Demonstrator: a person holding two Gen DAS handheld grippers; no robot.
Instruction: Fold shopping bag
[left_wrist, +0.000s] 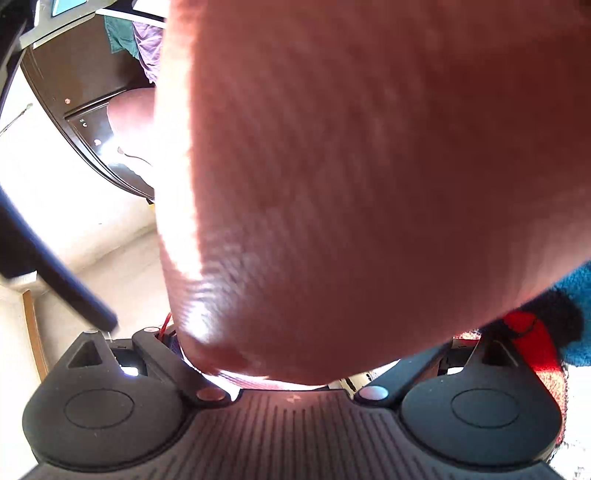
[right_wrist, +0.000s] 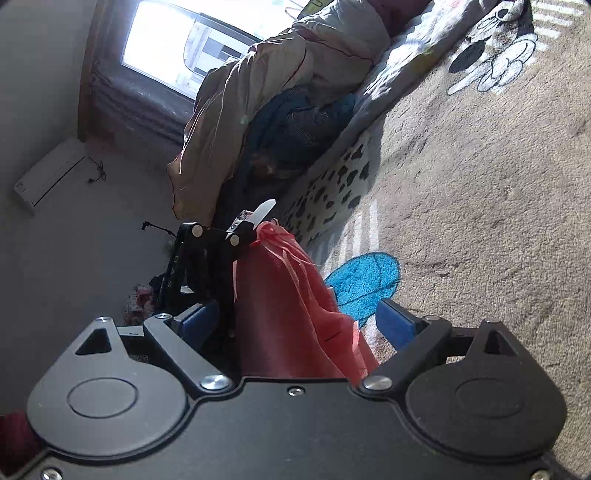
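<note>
The shopping bag is thin red-pink plastic. In the left wrist view it hangs right against the lens and fills most of the frame, hiding my left gripper's fingers. In the right wrist view the bag hangs as a bunched strip, its top pinched by the left gripper, which is shut on it. My right gripper is open, its blue pads on either side of the bag's lower part without closing on it.
A beige fleece blanket with cartoon prints and a blue leaf patch covers the bed. Piled bedding and dark clothes lie beyond. A window and wall unit are at the left. Dark furniture stands behind.
</note>
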